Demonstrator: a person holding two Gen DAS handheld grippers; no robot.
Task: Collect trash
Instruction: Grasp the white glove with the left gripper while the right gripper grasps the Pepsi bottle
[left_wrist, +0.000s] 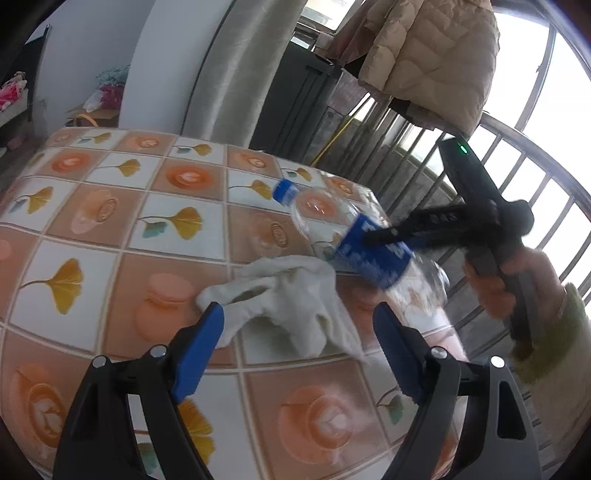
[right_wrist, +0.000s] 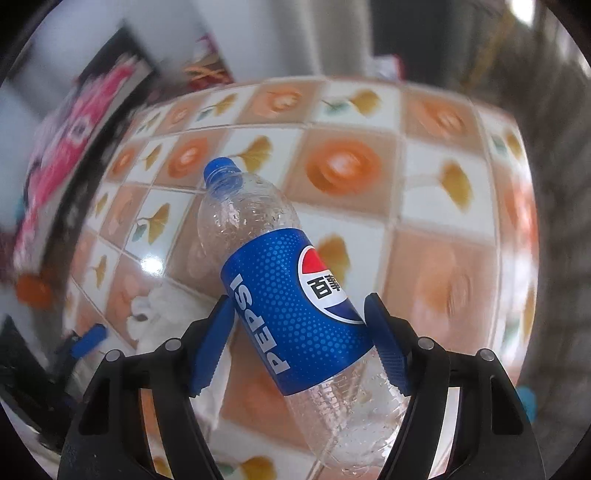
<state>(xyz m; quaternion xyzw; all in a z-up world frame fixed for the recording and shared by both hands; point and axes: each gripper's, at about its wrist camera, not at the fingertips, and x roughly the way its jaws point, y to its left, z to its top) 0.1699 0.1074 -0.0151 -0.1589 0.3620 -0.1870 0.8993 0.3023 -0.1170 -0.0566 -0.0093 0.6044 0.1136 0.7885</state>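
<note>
**Right claw closing around the Pepsi bottle**

We are bracketing the empty Pepsi bottle (right_wrist: 291, 291) with the right gripper (right_wrist: 301, 343); its jaws sit against the blue label, though blur leaves firm contact uncertain. The bottle is lying on the tiled-pattern tablecloth (left_wrist: 110, 221), beside a crumpled white tissue (left_wrist: 284, 302). The left gripper (left_wrist: 299, 354) is hovering, jaws apart, over the tissue. Next: clamp, lift. A puffer jacket (left_wrist: 432, 55) is hanging by the balcony railing (left_wrist: 517, 158).

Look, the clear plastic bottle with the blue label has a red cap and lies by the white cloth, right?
Not quite: the clear plastic bottle with the blue label has a blue cap, not red, as the right wrist view shows. It does lie by the crumpled white cloth.
</note>
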